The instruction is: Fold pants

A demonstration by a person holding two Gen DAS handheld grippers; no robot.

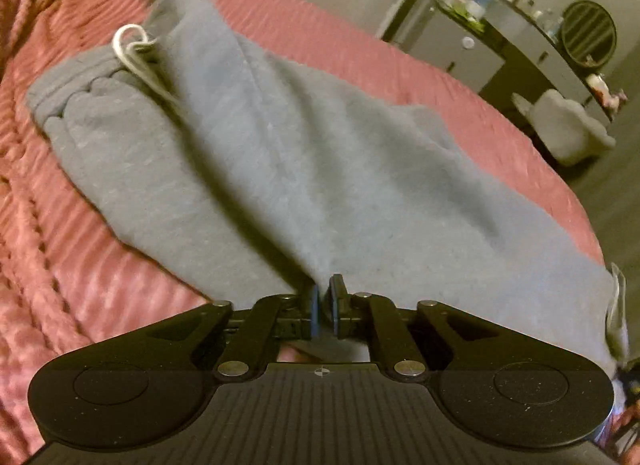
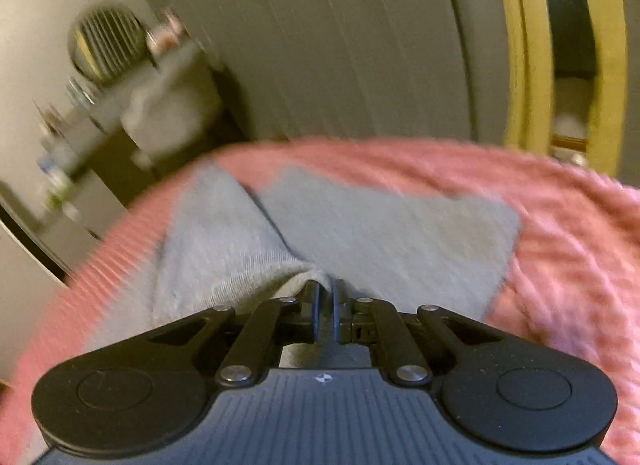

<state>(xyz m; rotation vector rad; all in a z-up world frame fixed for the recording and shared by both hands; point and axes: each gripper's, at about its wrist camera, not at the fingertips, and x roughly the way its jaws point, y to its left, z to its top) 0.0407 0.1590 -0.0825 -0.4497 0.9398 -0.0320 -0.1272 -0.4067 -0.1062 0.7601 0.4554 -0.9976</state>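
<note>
Grey sweatpants (image 1: 280, 153) lie across a pink ribbed bedspread (image 1: 80, 265). Their waistband with a white drawstring (image 1: 136, 53) is at the far left in the left wrist view. My left gripper (image 1: 324, 297) is shut on a pinched fold of the grey fabric, which stretches up from the bed to the jaws. In the right wrist view my right gripper (image 2: 325, 297) is shut on the ribbed cuff of the pants (image 2: 360, 233), and the legs spread away from it over the bedspread (image 2: 560, 245).
A dark dresser (image 1: 520, 49) with bottles and a round mirror stands beyond the bed, with a white stool (image 1: 568, 129) beside it. A yellow-framed door (image 2: 560, 45) and a grey wall are beyond the bed in the right wrist view.
</note>
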